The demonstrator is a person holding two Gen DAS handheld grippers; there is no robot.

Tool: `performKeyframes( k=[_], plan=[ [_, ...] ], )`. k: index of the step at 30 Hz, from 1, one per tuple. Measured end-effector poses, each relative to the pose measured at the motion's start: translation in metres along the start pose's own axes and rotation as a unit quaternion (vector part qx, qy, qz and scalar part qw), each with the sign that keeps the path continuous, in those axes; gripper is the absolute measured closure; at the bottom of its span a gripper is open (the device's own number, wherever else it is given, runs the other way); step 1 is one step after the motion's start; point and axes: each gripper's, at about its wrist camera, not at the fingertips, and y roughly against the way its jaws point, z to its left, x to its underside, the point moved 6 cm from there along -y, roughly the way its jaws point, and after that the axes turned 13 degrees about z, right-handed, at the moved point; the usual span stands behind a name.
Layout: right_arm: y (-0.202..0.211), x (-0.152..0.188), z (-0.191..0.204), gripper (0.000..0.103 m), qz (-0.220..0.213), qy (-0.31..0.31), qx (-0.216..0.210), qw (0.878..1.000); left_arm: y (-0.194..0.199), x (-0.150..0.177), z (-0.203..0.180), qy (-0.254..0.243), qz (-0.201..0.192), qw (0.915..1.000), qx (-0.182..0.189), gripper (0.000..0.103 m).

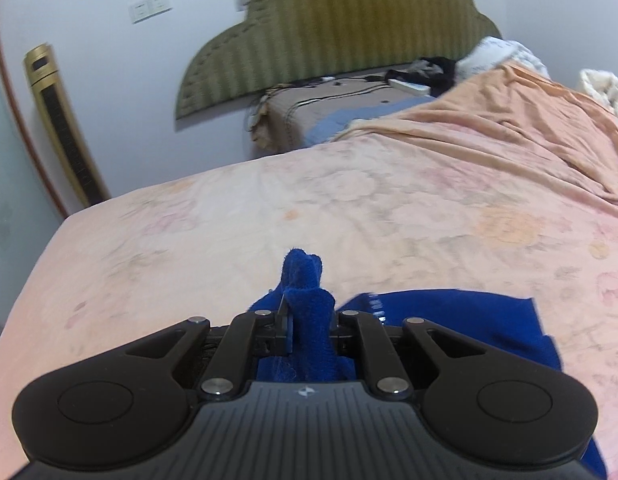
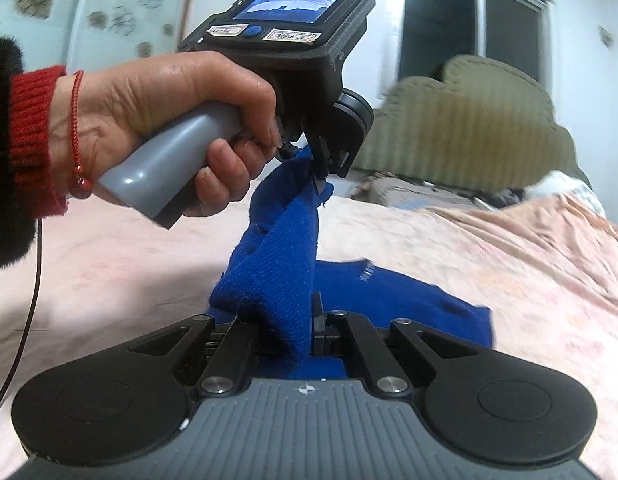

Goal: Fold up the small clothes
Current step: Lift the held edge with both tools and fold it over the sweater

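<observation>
Jaws, both grippers: clenched on cloth. The left gripper (image 1: 307,320) pinches a bunched corner of the blue knitted garment (image 1: 449,320), a tuft of it standing up past the fingertips. The right gripper (image 2: 305,328) is closed hard on another edge of the same garment, a fold of knit running up and away from its jaws.

Bed (image 1: 269,208): largest item, covered by a pale pink floral sheet, lying ahead of and beneath both sets of jaws. A crumpled peach blanket (image 1: 509,120) sits well beyond the left jaws, to their right.

Headboard (image 1: 329,28): olive, padded, ribbed, far ahead of the jaws against the wall.

Garment: part lifted between the two grippers, the rest resting on the sheet just ahead and right of each set of jaws. In the right wrist view the stretched knit climbs from the right jaws to the left gripper, held above by the person's left hand (image 2: 169,120).

Step in hand, by judgement: one edge raised by two corners, mid-fold. The next move calls for carrying both corners together across the flat part, keeping the edge taut, lowering it square, then letting go.

Containers: none seen; nothing holds the garment but the bed.
</observation>
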Motion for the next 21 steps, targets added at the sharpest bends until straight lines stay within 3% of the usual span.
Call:
performKeyframes(
  k=[12, 18, 21],
  plan=[
    [-0.022, 0.031, -0.086, 0.098, 0.041, -0.137, -0.027, 0.989, -0.045, -0.005, -0.095, -0.059, 0.029, 0.9978, 0.011, 0.092],
    [-0.026, 0.042, -0.100, 0.098, 0.049, -0.169, -0.047, 0.983, -0.058, -0.007, -0.121, -0.068, 0.038, 0.9968, 0.018, 0.093],
    [-0.031, 0.045, -0.111, 0.098, 0.058, -0.204, -0.072, 0.974, -0.063, -0.008, -0.132, -0.080, 0.037, 0.9960, 0.015, 0.095]
  ],
)
